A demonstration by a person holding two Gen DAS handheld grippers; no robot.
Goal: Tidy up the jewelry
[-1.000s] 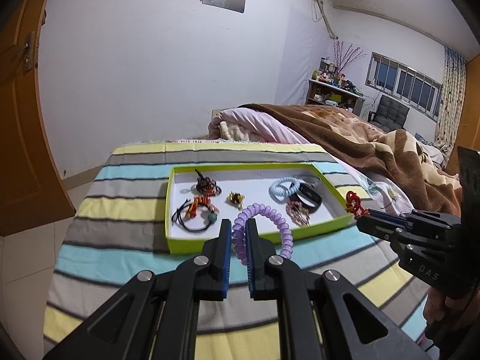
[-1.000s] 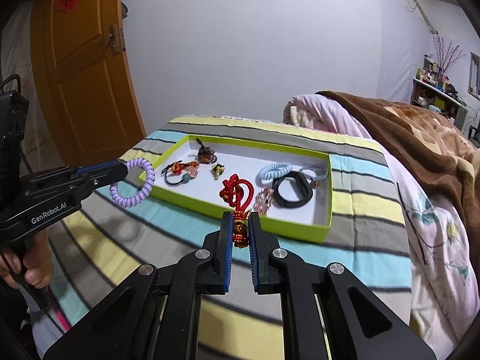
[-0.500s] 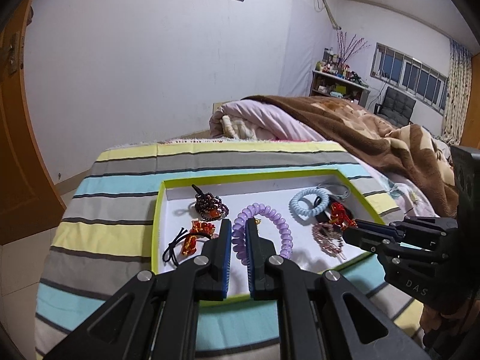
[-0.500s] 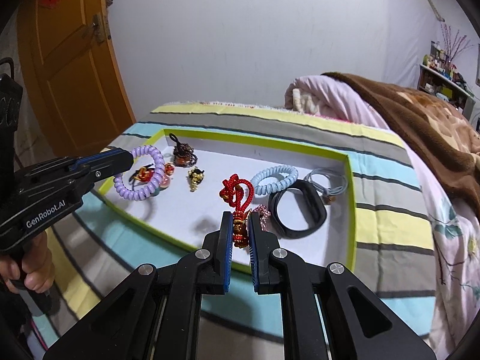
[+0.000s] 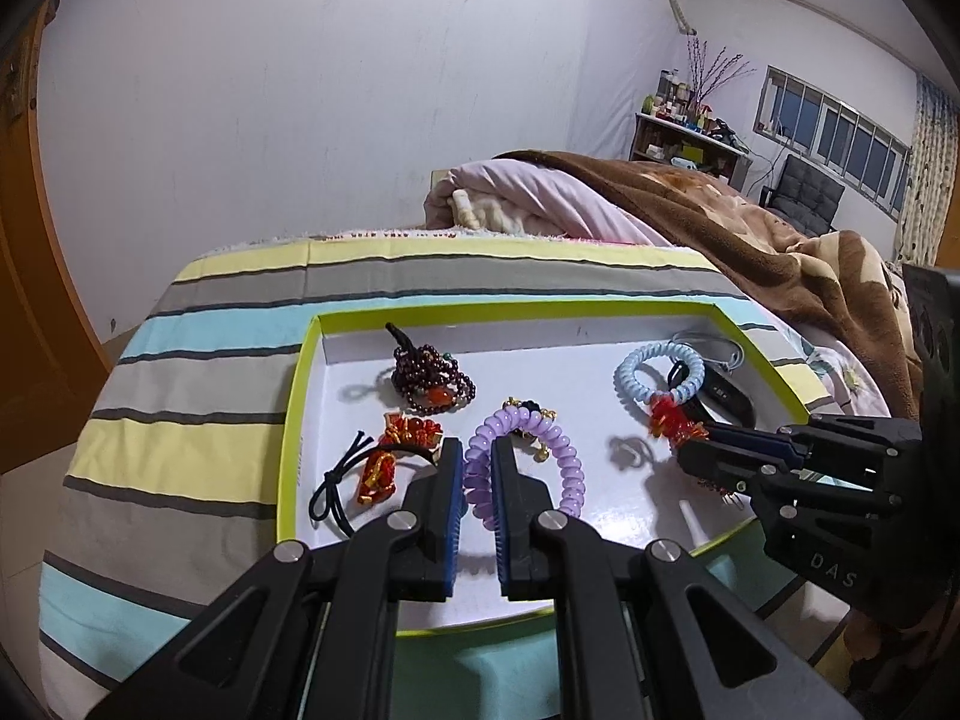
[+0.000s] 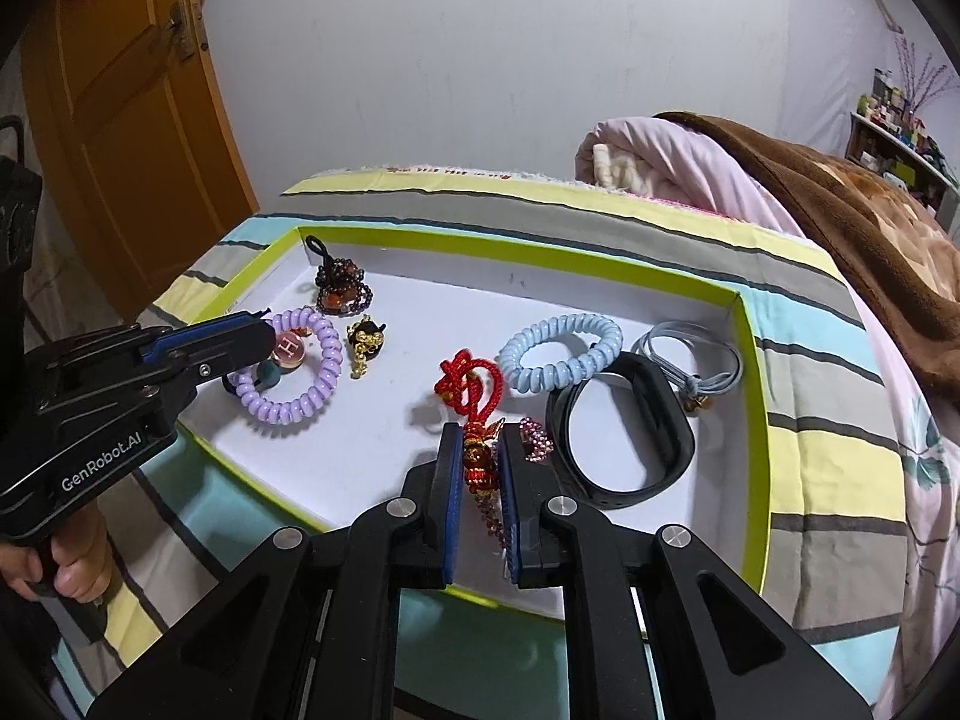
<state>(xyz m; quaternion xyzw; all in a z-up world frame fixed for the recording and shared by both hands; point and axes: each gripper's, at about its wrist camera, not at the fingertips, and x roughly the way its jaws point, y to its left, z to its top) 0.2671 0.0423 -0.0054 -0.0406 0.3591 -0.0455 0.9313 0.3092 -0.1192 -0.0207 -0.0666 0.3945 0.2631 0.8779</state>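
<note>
A shallow green-rimmed tray (image 5: pixel 294 396) (image 6: pixel 750 420) with a white floor lies on the striped bedspread. My left gripper (image 5: pixel 477 456) (image 6: pixel 264 339) is shut on a purple spiral hair tie (image 5: pixel 564 456) (image 6: pixel 288 408) and holds it just above the tray's left half. My right gripper (image 6: pixel 480 450) (image 5: pixel 684 450) is shut on a red knotted charm (image 6: pixel 471 387) (image 5: pixel 669 423), low over the tray's middle. In the tray lie a blue spiral tie (image 6: pixel 558 354), a black band (image 6: pixel 624 438), a dark bead bracelet (image 5: pixel 429 375), a gold charm (image 6: pixel 365 339) and red-and-black hair ties (image 5: pixel 378 468).
A grey elastic (image 6: pixel 690 360) lies in the tray's right corner. A pink beaded piece (image 6: pixel 534 438) lies by the right fingertips. A rolled pink quilt and brown blanket (image 5: pixel 690 210) lie behind the tray. An orange door (image 6: pixel 120 120) stands at left.
Both grippers have moved forward and down over the tray, each still holding its item. The purple tie and the red charm now hang close above the tray floor.
</note>
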